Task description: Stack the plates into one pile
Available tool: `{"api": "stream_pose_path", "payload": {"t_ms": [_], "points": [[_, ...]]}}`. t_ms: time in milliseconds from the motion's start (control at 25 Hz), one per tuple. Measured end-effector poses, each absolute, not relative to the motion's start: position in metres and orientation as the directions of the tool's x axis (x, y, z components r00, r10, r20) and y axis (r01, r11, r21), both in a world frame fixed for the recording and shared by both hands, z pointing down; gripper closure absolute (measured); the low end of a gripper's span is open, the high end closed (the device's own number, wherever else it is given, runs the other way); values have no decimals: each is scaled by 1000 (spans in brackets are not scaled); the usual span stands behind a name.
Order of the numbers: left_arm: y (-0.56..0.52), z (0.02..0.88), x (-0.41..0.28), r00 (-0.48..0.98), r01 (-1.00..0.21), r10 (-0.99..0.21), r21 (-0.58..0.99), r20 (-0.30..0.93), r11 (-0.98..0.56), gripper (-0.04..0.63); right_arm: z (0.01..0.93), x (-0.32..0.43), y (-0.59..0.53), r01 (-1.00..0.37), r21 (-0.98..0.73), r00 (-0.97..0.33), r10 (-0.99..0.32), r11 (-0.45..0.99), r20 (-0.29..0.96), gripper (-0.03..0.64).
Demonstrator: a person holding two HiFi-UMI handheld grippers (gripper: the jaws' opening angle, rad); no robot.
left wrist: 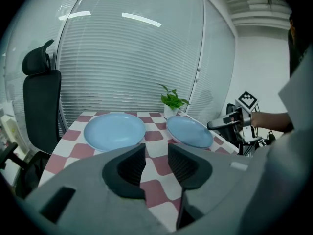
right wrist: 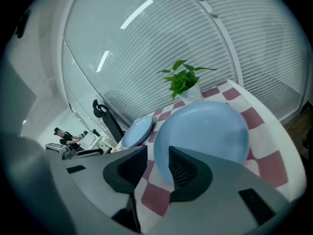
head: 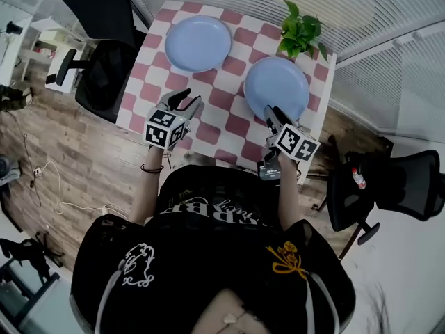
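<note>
Your two plates lie apart on the square red-and-white checked table [head: 208,132], not yet in one pile. Read the head view as a clock face centred on that table. The first round pale-blue plate [head: 198,42] sits at 11 o'clock and the second round pale-blue plate [head: 277,85] at 3 o'clock. Checked surface shows between them, so they do not touch. The small green leafy plant in a white pot [head: 300,32] stands at the 1 o'clock corner, just beside the second plate's far rim.

Your left gripper [head: 186,97] hangs over the table's 8 o'clock side, at 6 o'clock from the first plate and clear of it. In the left gripper view its two dark tongs stand a narrow gap apart. Only checked table shows between them, so nothing is pinched.

Your right gripper [head: 272,111] points at the second plate from that plate's 6 o'clock, with its tips over the near rim. In the right gripper view the tongs are parted and the blue of the plate shows through the gap beyond them. The pads do not press on it.

A black high-backed office chair [head: 104,75] stands at the table's 9 o'clock side. A second black office chair [head: 389,186] stands off at 4 o'clock, well apart from the table.
</note>
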State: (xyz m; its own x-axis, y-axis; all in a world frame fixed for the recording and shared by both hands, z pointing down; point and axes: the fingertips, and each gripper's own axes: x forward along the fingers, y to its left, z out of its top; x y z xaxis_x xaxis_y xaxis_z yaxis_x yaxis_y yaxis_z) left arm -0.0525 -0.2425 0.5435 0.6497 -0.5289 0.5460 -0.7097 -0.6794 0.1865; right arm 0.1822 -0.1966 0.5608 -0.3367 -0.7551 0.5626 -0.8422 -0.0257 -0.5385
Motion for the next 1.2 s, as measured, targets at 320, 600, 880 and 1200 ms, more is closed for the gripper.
{"api": "stream_pose_path", "payload": {"t_ms": [320, 600, 880, 1200], "points": [[-266, 554, -120, 692, -656, -471, 205, 547, -727, 482, 565, 62, -261, -834, -547, -417, -731, 72, 540, 479], [-276, 562, -160, 700, -657, -465, 236, 542, -716, 482, 596, 13, -324, -793, -609, -426, -706, -8, 566, 477], [-281, 567, -187, 694, -671, -470, 254, 546, -696, 482, 646, 6, -359, -750, -625, -356, -663, -218, 659, 477], [-285, 573, -200, 686, -682, -473, 260, 553, -684, 482, 659, 7, -366, -669, -668, -353, -652, -326, 671, 526]]}}
